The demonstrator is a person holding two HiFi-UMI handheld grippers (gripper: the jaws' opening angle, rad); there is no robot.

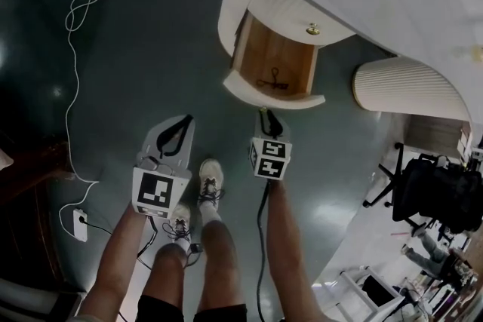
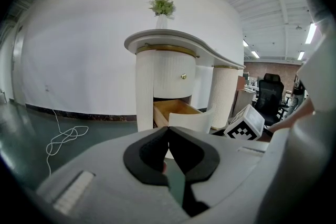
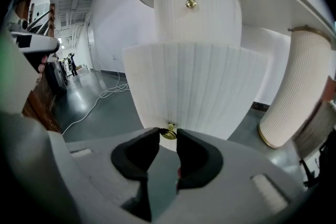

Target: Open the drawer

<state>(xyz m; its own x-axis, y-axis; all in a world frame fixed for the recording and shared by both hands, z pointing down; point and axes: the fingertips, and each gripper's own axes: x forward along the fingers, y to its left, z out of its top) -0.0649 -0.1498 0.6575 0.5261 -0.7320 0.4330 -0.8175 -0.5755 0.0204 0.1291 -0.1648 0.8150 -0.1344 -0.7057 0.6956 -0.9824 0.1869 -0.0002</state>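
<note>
Drawer work, pulling step. Nearest us, our left gripper (image 1: 186, 120) hangs idle, jaws pressed together on nothing. Just beyond, our right gripper (image 1: 264, 114) pinches the brass knob (image 3: 168, 131). The drawer (image 1: 272, 96) stands well out of the white cabinet (image 1: 256, 0). We judge it nearly done: next, a short straight pull, then release.

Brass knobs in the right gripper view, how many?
2. The upper knob sits on the closed top drawer; the lower knob is on the pulled-out drawer, pinched between the fingers of the right gripper. Others may be out of frame.
</note>
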